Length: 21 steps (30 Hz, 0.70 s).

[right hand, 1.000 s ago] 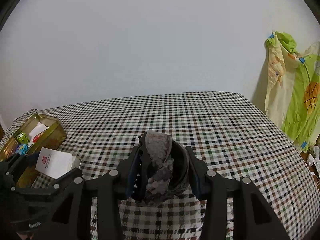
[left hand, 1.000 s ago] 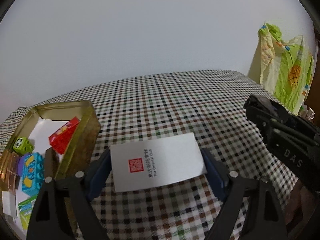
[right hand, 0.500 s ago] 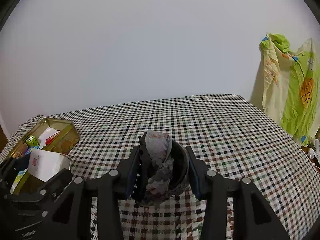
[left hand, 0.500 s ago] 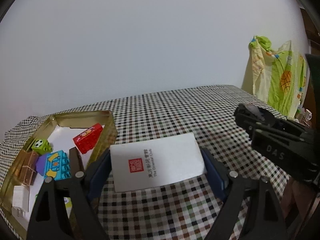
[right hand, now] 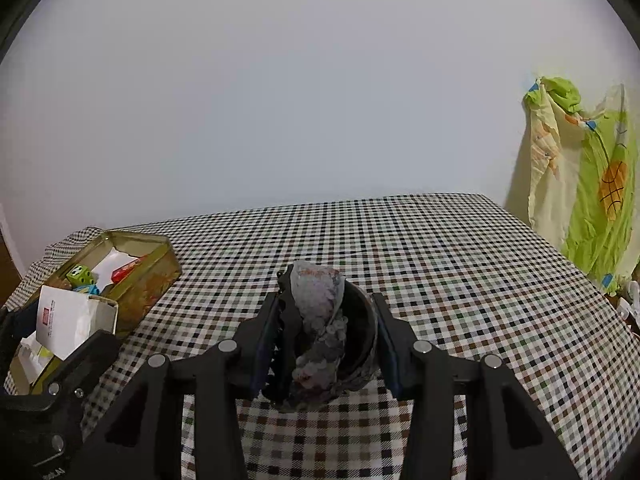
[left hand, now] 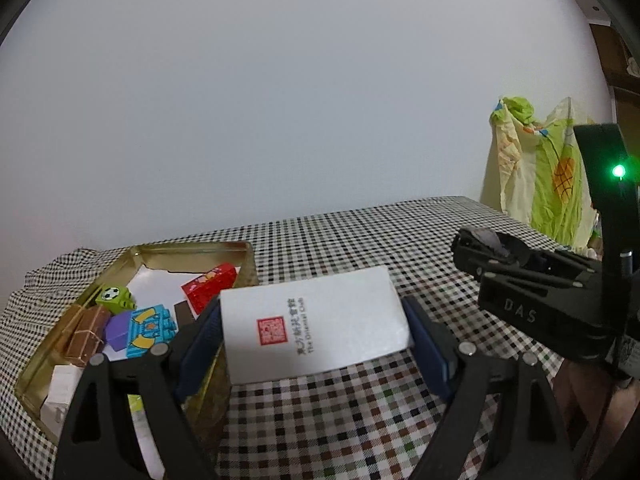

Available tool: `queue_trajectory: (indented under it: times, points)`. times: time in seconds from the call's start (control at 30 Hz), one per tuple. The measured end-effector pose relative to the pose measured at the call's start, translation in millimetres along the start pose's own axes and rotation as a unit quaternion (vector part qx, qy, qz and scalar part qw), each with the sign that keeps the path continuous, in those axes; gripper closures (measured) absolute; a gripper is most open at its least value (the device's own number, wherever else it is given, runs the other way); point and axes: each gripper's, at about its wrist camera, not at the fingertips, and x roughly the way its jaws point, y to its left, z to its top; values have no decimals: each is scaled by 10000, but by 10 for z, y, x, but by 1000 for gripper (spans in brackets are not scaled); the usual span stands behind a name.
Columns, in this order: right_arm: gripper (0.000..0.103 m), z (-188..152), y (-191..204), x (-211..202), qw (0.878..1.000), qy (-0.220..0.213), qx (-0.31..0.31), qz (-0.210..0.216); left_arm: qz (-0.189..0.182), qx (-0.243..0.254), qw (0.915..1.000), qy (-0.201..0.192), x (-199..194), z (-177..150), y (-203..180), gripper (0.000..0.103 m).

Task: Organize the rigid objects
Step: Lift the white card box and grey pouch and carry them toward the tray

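Note:
My left gripper (left hand: 314,334) is shut on a white box with a red seal (left hand: 316,322) and holds it above the near right corner of the gold tin (left hand: 192,250). The tin holds a red block (left hand: 210,290), a green die (left hand: 114,298), a blue block (left hand: 150,330) and a brown parcel (left hand: 86,334). My right gripper (right hand: 324,332) is shut on a dark hair claw with grey fabric (right hand: 320,320), held above the checked cloth. The white box (right hand: 70,320) and the tin (right hand: 144,276) also show at the left of the right wrist view.
The table carries a checked cloth (right hand: 440,260). A yellow-green printed cloth (right hand: 580,184) hangs at the far right beyond the table edge. A plain wall stands behind. The right gripper's body (left hand: 532,292) sits to the right of my left one.
My left gripper has carried the white box left, toward and over the tin's corner, so more of the tin's inside shows. My right gripper has stayed nearly still with the claw.

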Motion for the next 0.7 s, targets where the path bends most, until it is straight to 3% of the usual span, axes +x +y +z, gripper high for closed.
queue_trajectory:
  times: [0.23, 0.7]
  points:
    - [56, -28, 69, -47, 9999, -22, 24, 151, 47, 135, 9996, -241, -141, -33, 3, 17]
    - [56, -76, 243, -146, 9995, -155, -62, 273, 260, -94, 9986, -449, -259, -75, 175, 17]
